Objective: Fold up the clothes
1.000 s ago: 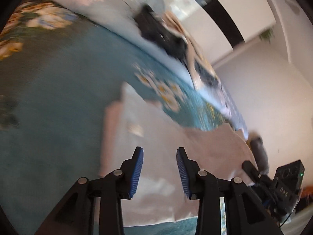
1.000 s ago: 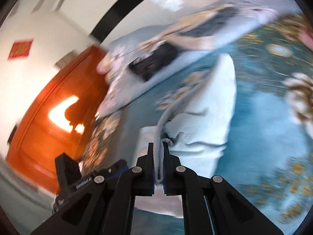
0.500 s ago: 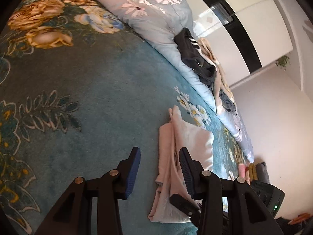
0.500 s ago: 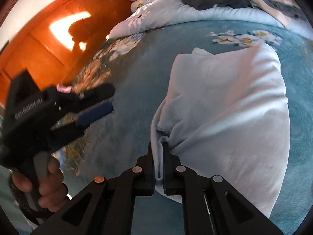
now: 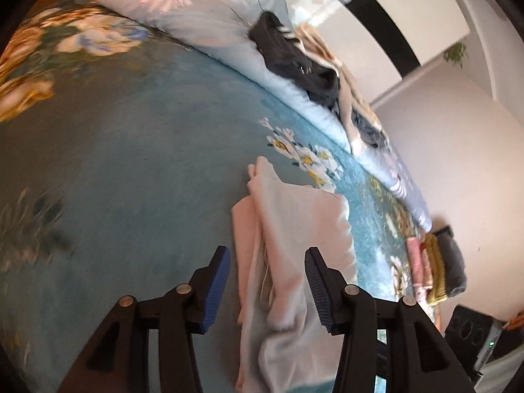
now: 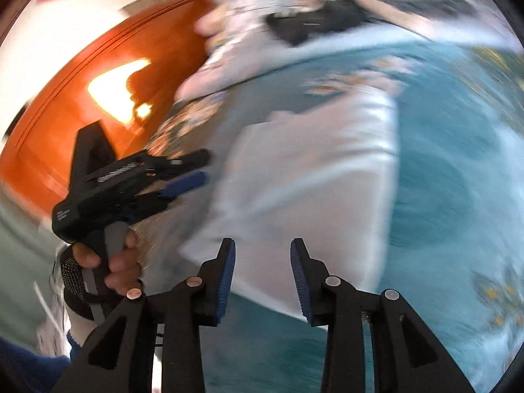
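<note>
A pale pink folded garment (image 5: 294, 229) lies on the teal floral bedspread (image 5: 131, 163). My left gripper (image 5: 267, 290) is open, its blue pads either side of the garment's near end, just above it. In the right wrist view the same garment (image 6: 321, 177) lies folded and blurred by motion. My right gripper (image 6: 263, 281) is open and empty above its near edge. The left gripper (image 6: 183, 177) shows there too, held in a hand at the garment's left side.
A dark garment (image 5: 294, 62) and other loose clothes lie on the light floral duvet (image 5: 203, 9) at the back. Folded items (image 5: 432, 268) are stacked at the bed's right edge. An orange wooden headboard (image 6: 82, 98) is on the left.
My right gripper opened and let go of the garment's edge, then drew back a little. The garment now lies folded flat. The left gripper stayed open and moved closer over it.
</note>
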Tool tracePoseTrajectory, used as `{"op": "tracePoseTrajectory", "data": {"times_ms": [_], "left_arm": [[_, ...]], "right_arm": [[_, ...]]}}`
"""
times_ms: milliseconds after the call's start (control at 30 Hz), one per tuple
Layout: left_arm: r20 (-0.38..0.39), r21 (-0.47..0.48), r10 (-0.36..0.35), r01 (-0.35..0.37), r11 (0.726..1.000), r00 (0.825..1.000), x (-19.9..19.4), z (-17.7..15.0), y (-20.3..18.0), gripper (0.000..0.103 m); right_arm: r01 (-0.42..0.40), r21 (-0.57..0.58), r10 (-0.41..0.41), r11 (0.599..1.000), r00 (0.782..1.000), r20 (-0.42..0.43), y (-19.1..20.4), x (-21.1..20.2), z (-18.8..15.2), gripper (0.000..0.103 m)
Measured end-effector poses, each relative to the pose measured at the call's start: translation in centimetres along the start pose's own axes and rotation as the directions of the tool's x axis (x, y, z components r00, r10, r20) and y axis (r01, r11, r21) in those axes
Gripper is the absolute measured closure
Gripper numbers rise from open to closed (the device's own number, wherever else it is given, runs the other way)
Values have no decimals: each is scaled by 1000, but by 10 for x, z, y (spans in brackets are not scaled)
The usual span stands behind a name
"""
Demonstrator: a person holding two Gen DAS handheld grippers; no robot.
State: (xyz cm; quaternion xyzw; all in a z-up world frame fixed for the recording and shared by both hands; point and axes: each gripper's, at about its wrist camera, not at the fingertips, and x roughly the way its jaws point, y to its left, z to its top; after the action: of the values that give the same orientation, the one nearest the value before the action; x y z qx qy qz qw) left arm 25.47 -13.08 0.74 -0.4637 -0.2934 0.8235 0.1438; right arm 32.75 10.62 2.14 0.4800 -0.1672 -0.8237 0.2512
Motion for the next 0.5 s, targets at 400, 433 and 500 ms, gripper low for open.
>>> {"op": "tracePoseTrajectory", "data": {"times_ms": [400,433,500], "left_arm": [[16,71,100,-101,992,995,31,25,6,99],[6,64,131,-131,989,991,36,25,12,100],[-2,49,144,-144,988,990,37,24,21,100]], "right_arm": [[6,98,-5,995,1000,-7,-31,-9,-20,67],[7,97,-5,995,1000,-12,-32,-9,-22,67],[8,96,-6,995,1000,-21,-34,-8,-25,67]]}}
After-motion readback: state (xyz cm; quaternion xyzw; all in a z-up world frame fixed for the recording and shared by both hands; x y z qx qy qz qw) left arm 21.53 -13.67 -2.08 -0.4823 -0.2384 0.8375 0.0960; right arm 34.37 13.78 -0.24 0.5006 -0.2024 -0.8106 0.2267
